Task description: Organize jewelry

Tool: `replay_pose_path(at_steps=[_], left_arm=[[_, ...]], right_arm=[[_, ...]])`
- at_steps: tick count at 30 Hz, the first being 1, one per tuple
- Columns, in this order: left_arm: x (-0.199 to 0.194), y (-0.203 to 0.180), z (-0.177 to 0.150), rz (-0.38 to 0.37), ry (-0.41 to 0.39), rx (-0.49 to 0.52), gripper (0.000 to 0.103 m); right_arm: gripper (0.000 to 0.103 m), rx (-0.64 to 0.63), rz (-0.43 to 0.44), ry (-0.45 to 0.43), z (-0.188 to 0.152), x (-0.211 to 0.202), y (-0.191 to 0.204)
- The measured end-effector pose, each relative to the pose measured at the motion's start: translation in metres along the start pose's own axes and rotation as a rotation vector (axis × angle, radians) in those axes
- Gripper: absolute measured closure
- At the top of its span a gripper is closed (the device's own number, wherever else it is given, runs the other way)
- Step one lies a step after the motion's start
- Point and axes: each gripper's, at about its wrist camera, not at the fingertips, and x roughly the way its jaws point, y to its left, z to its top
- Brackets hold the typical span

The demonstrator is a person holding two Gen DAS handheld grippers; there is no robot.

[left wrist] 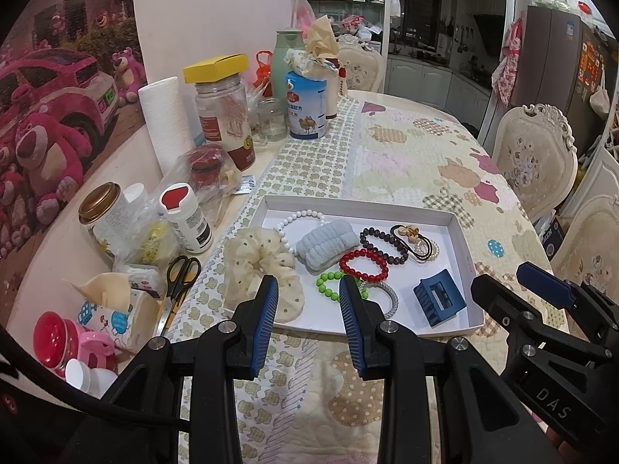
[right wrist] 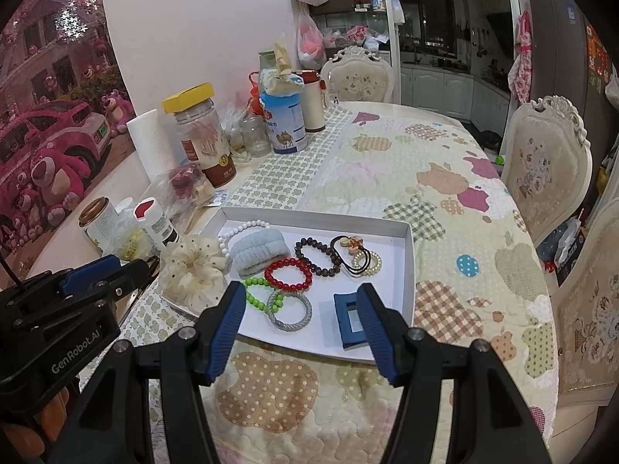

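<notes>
- Left hand-held gripper [left wrist: 308,290]: black frame with blue ribbed pads, released, nothing between the jaws; it hovers above the near edge of the tray, tilted downward.
- Right hand-held gripper [right wrist: 301,301]: same build, jaws standing apart and grasping nothing; it hovers over the near edge of the tray, beside the left one.
- Shallow white rectangular cardboard tray [right wrist: 409,255]: lies flat on the worktop [right wrist: 445,178], which carries a quilted cloth with patchwork apple shapes.
- Cream dotted sheer fabric scrunchie [left wrist: 263,270]: sits at the tray's left end, overlapping the rim.
- White round-bead bracelet [left wrist: 305,215]: lies at the far left of the tray, partly under the pale blue ribbed terry band [left wrist: 329,243].
- Red glossy bead bracelet [right wrist: 288,273]: near the tray's middle, touching the dark brown wooden bead bracelet [right wrist: 315,255].
- Lime green bead bracelet [right wrist: 256,294]: near the front edge, overlapping the silver-grey woven ring bangle [right wrist: 289,311].
- Black elastic hair tie with a tan charm [right wrist: 348,249]: lies at the far right, over a pearl-coloured bead loop [right wrist: 373,263].
- Dark blue rectangular plastic hair claw [left wrist: 439,301]: rests in the tray's near right corner, apart from the bracelets.
- Black-handled scissors [left wrist: 182,274]: lie on the worktop left of the tray, among jars, bottles and tissue packs.
</notes>
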Motion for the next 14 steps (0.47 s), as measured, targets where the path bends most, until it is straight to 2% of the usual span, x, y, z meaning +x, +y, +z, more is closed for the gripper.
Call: replay_pose_path(at_steps=[9,14], left_arm=[[0.006,-0.007,-0.001,-0.005,-0.009,0.026,0.071],[0.01,-0.01,-0.001,-0.017,0.003,0.031,0.071]], right_arm=[[0.041,0.001,0.001,0.005,-0.001,0.003,-0.004],[0.041,0.024,-0.002,0.011,-0.005,0.007,-0.02]])
